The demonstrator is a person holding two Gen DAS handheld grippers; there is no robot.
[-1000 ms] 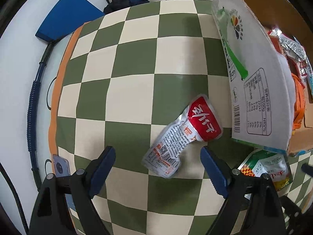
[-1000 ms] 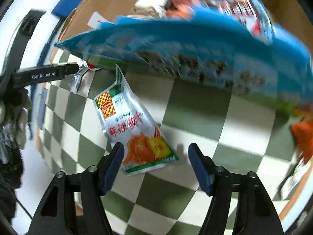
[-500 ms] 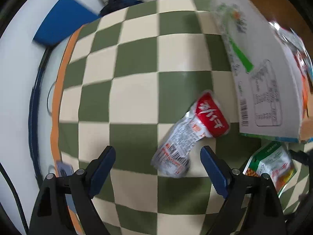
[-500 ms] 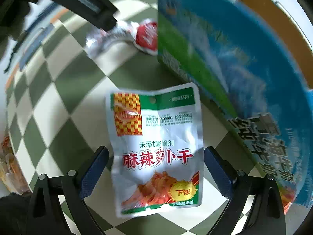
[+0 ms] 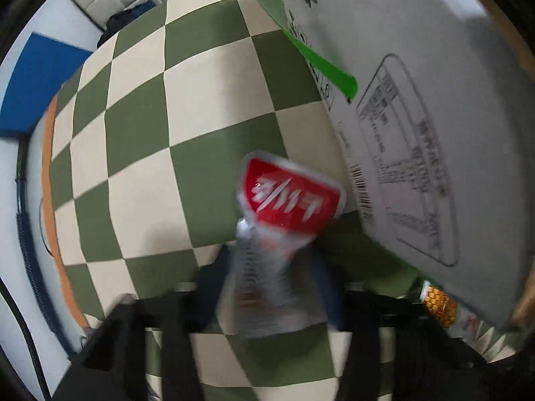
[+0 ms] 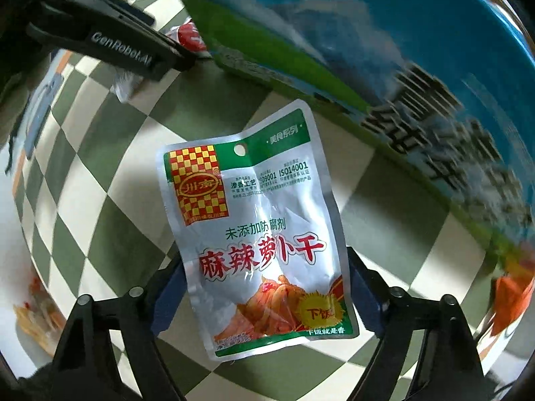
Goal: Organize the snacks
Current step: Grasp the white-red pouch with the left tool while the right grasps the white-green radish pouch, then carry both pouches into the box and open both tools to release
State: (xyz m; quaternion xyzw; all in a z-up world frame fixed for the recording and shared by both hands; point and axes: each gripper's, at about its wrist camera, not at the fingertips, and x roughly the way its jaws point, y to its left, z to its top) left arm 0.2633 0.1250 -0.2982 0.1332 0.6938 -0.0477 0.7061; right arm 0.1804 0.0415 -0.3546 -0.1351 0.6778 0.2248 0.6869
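Green-and-cream checkered tablecloth (image 5: 140,153) covers the whole table, with an orange hem along the left edge of the left wrist view and a blue pad (image 5: 36,90) on the floor at the upper left.

Left gripper (image 5: 267,284) sits low in the centre of its view. Its jaws have just clamped in on the silver snack packet with the red end (image 5: 287,200), so it's gripping that one; the lower half of the packet is squeezed between the blue fingers (image 5: 209,287) and pretty blurry, while the red end pokes up toward frame centre. Right next to it, filling the right side, is a white carton wall (image 5: 418,117) with a printed nutrition table and a green stripe.

Right gripper (image 6: 267,287) has also been narrowing its jaws, but they're wide. The green-topped pickled radish packet (image 6: 257,234) lies flat between them in the lower middle of the frame. Whether the pads actually touch its edges I can't tell, since the packet hides them. A blue and green carton (image 6: 367,50) takes up the upper right, and the left gripper's black body crosses the upper left corner. More snack wrappers (image 6: 36,310) sit at the lower left edge.
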